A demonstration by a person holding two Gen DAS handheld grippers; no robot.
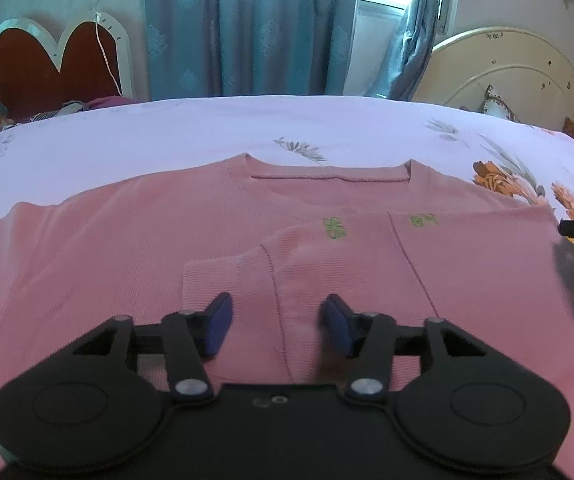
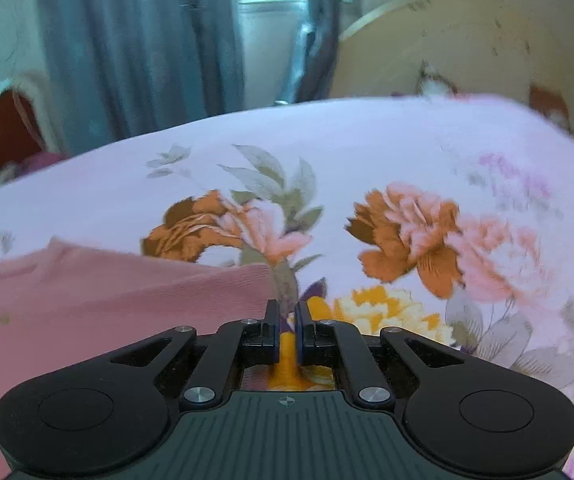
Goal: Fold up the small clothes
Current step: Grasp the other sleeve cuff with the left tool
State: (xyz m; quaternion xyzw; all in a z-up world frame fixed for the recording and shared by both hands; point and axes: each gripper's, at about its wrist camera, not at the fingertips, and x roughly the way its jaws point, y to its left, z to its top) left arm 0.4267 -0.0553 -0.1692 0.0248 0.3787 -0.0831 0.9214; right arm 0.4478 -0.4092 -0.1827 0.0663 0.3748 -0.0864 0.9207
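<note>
- Pink ribbed knit, a small sweater, lies flat on the floral bedsheet of a bed, with its neckline toward the far side and the curtains.
- One sleeve is already folded across the chest, and its cuff rests near the middle of the garment, just in front of the left gripper.
- My judgement: the sleeve-folding step is in hand, with 1 sleeve laid in and the other side not yet done.
- The left gripper hangs low over the folded sleeve with its 2 blue pads spread apart. Cloth lies under the gap, but the pads do not press on it, so it has let go.
- The right gripper is at the right edge of the sweater, over the sheet's flowers. Its fingers are drawn close together with only a thin slit left; I see no pink cloth between them, and the yellow seen behind the slit is the sheet's print.
- The sweater's right edge ends just to the left of these closed tips.
- Next move, as I judge it: the right gripper must open, reach to the garment's right edge or sleeve, pinch only the top layer and carry it across to the middle.
- The knit looks soft and a little thick, with fine ribs, green embroidery on the chest and a stitched seam; it should drape easily and may wrinkle if dragged.
</note>
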